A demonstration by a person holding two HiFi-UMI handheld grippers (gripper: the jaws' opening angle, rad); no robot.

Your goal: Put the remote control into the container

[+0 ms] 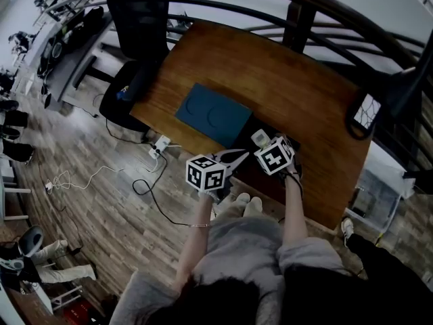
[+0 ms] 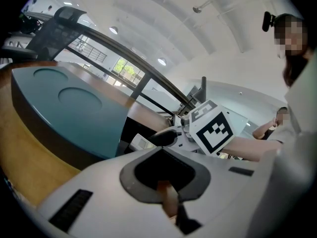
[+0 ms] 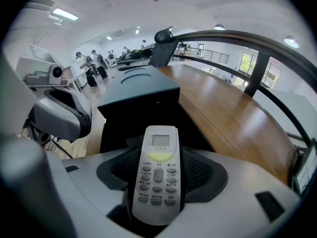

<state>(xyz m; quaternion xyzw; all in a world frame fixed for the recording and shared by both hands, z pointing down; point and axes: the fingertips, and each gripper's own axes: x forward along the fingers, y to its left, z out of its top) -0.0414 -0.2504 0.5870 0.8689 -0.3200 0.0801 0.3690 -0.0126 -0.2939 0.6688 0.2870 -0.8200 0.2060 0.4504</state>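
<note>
container (image 1: 211, 112): dark box with a teal top, sat at the bench's (image 1: 291, 80) near edge
left tool (image 1: 233, 160): jaws closed together, just right of the container
remote control (image 3: 157, 175): off-white, small grey screen, yellow-green strip under it, rows of grey buttons. Long axis runs along the jaws, screen end pointing out at the container
right tool (image 3: 157, 157): clamped on the remote's button end, over the near edge
</note>
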